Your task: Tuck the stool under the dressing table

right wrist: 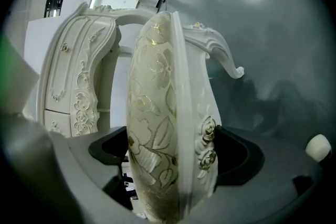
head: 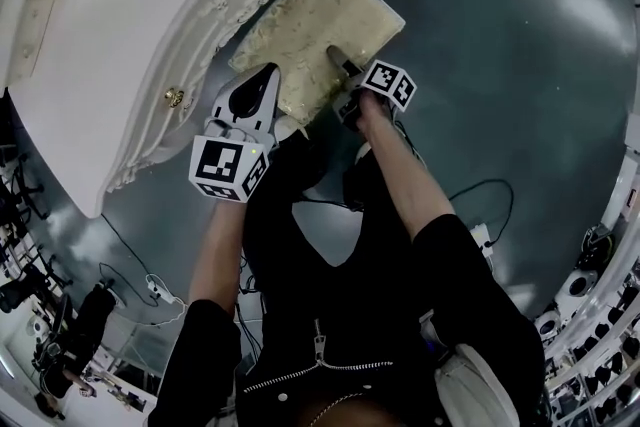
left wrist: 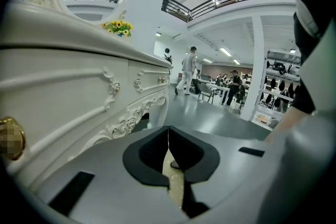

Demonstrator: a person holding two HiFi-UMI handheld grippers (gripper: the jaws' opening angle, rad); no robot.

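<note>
Right gripper [head: 338, 65] on stool [head: 300, 15] beside dresser [head: 120, 45]

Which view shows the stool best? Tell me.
Head view: it shows the stool from above, most of its cushion, against the table. The right gripper view shows only its seat edge, close up between the jaws; the left gripper view only a cream sliver.

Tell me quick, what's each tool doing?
Left tool: closed, empty.
Right tool: closed on the stool seat's edge.
</note>
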